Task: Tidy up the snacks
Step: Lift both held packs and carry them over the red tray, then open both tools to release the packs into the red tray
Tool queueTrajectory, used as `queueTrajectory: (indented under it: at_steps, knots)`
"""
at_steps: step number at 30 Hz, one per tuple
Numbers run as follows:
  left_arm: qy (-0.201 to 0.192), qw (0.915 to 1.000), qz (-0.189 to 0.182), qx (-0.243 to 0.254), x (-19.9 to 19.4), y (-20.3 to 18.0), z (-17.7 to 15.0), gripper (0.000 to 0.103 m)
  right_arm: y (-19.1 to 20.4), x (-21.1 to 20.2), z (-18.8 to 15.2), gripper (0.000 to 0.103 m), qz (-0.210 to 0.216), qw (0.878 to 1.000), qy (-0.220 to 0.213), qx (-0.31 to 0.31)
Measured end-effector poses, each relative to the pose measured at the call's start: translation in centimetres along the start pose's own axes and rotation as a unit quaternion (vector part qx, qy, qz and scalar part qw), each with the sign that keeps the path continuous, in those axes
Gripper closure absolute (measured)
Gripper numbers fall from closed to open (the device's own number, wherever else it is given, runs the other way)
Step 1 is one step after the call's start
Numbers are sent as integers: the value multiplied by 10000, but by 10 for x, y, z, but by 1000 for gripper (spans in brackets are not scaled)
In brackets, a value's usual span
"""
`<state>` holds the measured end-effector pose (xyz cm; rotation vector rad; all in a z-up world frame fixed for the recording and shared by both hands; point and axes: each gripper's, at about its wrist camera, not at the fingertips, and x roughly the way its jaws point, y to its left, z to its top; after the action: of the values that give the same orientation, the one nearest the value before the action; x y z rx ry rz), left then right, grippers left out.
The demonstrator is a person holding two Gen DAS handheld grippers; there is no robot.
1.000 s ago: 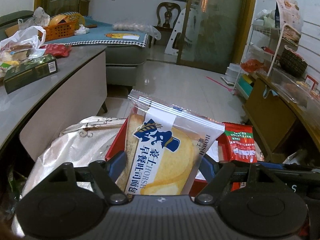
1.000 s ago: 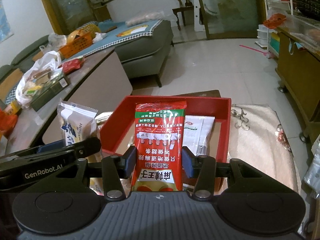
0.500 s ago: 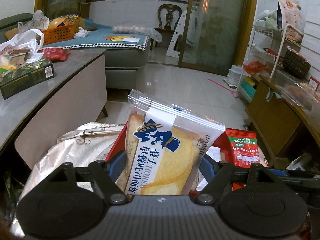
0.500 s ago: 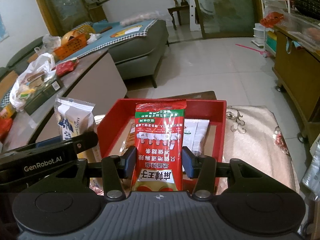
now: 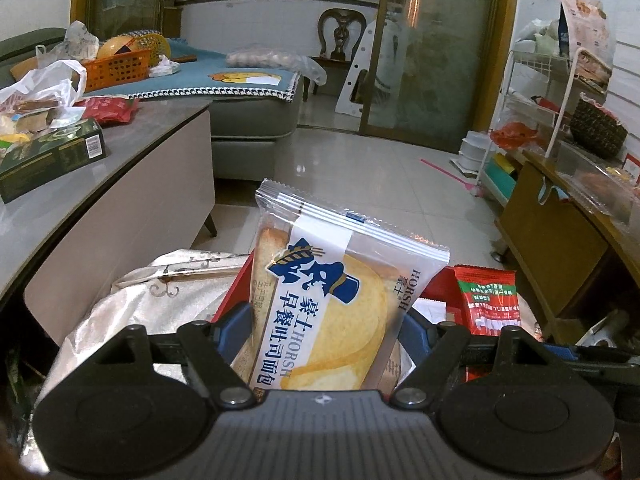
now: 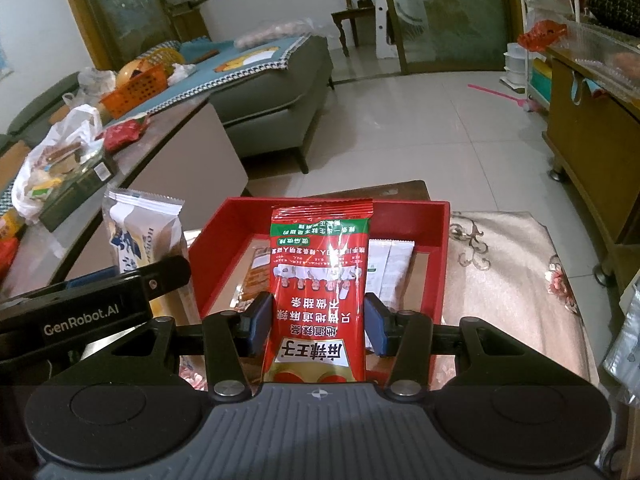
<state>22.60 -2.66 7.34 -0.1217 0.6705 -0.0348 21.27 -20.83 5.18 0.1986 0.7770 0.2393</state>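
Note:
My left gripper (image 5: 326,334) is shut on a clear bread packet (image 5: 332,296) with blue print, held upright above the left edge of a red tray (image 6: 438,256). My right gripper (image 6: 318,326) is shut on a red spicy snack packet (image 6: 320,280), held upright over the tray's near side. In the right wrist view the bread packet (image 6: 138,236) and the left gripper's arm (image 6: 100,304) show at the left. The red packet (image 5: 490,300) shows at the right in the left wrist view. A white sachet (image 6: 390,272) and an orange packet (image 6: 256,276) lie in the tray.
The tray sits on a small table with a pale patterned cloth (image 6: 504,264). A grey counter (image 5: 132,152) at the left holds a green box (image 5: 52,156), a plastic bag of snacks (image 5: 40,96) and a red packet (image 5: 108,108). A wooden cabinet (image 6: 592,168) stands at the right.
Both grippers have risen a little with their packets still held. The tray and table look slightly lower and farther in both views.

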Motion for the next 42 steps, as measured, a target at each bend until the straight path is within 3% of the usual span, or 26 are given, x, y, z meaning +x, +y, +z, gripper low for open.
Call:
queueTrajectory:
  at_steps: [23,34,38,42]
  knots:
    - [-23,10000,51,29,25,-3,14,32,-9,18,5,46,-124,9999,97,69]
    - [-68,9999,58,93,60,-3,26,32,-20,44,16,46,-179,9995,202,176]
    - [-13,9997,78,242,76,-12,24,39,-23,60,21,46,-181,9993,265,198]
    - [115,9994,84,319,91,-15,21,39,-22,76,21,46,-163,9990,375,197]
